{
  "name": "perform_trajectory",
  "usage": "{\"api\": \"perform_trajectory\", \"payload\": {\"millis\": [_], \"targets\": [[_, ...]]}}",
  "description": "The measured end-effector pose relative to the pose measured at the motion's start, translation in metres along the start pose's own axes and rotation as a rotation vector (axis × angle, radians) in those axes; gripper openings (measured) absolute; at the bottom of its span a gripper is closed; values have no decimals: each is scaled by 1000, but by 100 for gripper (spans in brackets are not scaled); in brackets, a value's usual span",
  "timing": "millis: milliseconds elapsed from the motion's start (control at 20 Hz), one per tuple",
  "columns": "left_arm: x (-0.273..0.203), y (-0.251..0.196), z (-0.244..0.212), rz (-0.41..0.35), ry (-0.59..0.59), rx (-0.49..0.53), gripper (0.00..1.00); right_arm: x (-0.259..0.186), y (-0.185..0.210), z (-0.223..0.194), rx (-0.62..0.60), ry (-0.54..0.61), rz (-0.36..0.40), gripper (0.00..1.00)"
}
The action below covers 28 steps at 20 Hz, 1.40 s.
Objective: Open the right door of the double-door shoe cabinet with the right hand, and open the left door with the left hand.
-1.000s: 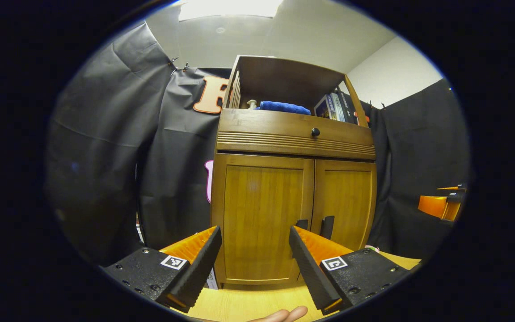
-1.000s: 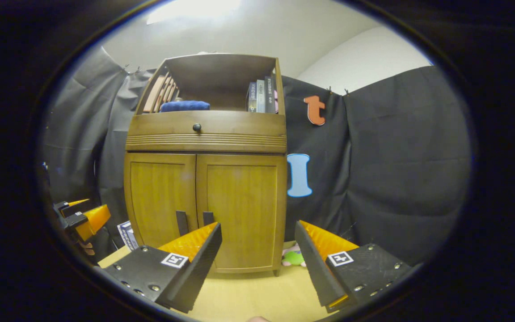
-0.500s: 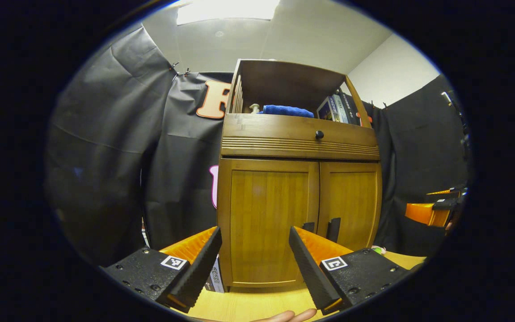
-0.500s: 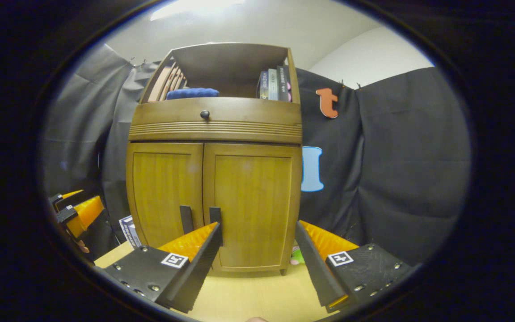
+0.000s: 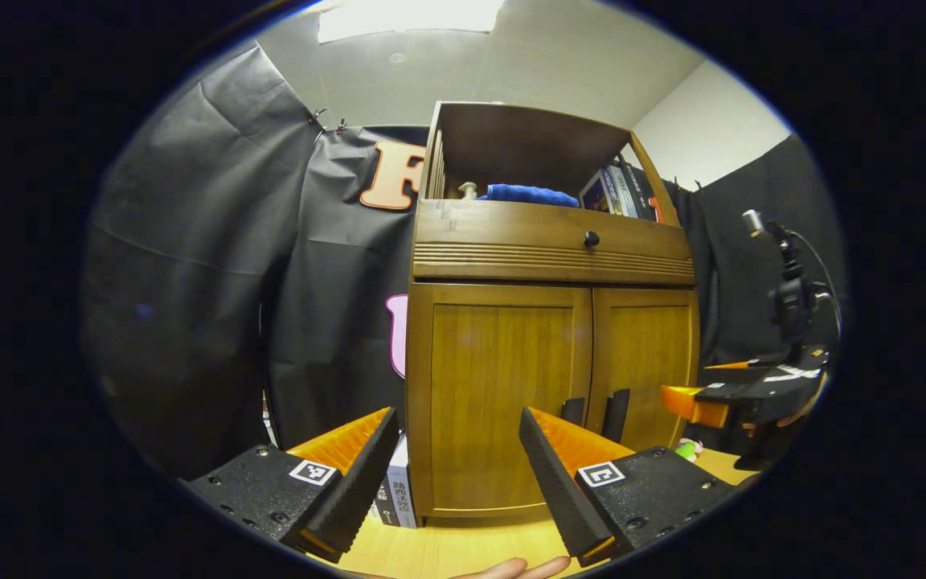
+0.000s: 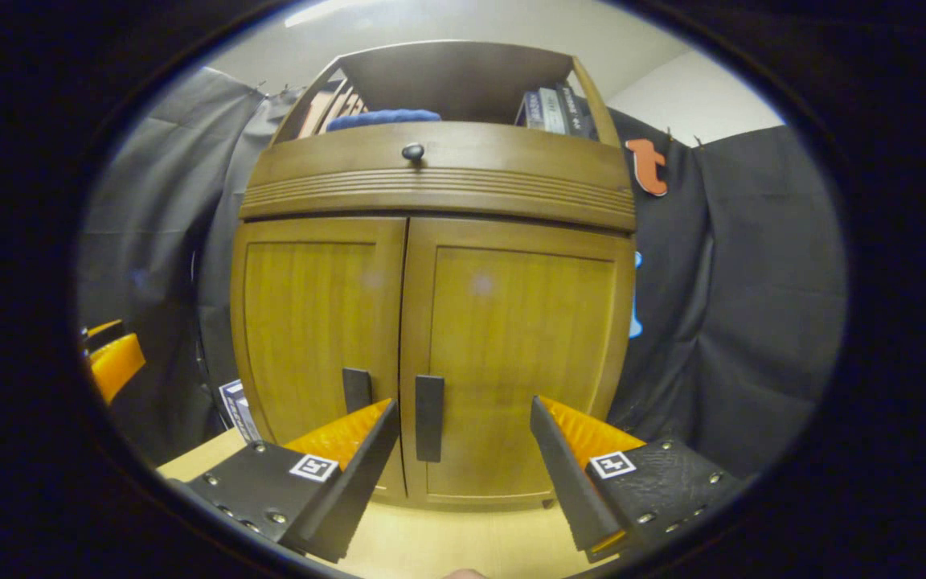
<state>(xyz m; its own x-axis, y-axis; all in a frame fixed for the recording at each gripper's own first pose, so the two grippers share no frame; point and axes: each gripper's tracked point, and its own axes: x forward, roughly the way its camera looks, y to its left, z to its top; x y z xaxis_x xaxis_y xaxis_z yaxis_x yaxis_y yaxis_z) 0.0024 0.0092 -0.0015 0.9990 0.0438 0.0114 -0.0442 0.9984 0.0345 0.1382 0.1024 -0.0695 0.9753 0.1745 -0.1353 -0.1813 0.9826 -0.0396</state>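
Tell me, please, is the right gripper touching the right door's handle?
Apart: the right gripper view shows the right gripper open, the handle standing free between its fingers.

The shoe cabinet (image 6: 431,322) is wood with a smooth, faintly glossy varnish; its door handles (image 6: 429,418) are matt and dark. At twelve o'clock a soft cloth (image 5: 531,194) lies on the shelf; the floor (image 6: 447,543) is pale, smooth wood grain

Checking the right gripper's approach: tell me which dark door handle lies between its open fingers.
The right door's dark vertical handle, fully showing between the right gripper fingers; the left door's handle is partly hidden behind one finger.
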Motion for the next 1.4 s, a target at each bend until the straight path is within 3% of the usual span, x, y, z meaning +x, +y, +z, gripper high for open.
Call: {"api": "perform_trajectory", "payload": {"millis": [100,250,300,350,500,600,850,1000,1050,1150,1350,1400], "targets": [[-1,-2,-2,-15,8,1,94,24,7,-16,42,28,21,98],[-2,-3,-1,-26,6,-4,93,68,15,-31,107,50,44,98],[-1,-3,-1,-26,6,-4,89,80,14,-35,128,46,41,98],[-1,-2,-1,-27,7,1,94,89,12,-37,146,43,44,98],[0,1,-2,-11,10,-5,94,106,26,-39,172,47,124,98],[1,1,-3,-2,21,-19,94,112,33,-49,155,66,135,98],[2,2,-8,-2,43,-27,94,118,45,-64,92,99,163,34],[3,1,-8,-12,48,-27,94,116,47,-65,99,91,175,28],[4,2,-7,-11,46,-27,88,114,46,-66,104,93,174,28],[4,3,-6,-2,40,-29,94,107,41,-65,83,84,170,28],[4,4,-4,1,31,-31,88,91,38,-65,103,81,199,28],[5,4,-4,1,30,-31,94,87,37,-66,108,87,205,28]]}}
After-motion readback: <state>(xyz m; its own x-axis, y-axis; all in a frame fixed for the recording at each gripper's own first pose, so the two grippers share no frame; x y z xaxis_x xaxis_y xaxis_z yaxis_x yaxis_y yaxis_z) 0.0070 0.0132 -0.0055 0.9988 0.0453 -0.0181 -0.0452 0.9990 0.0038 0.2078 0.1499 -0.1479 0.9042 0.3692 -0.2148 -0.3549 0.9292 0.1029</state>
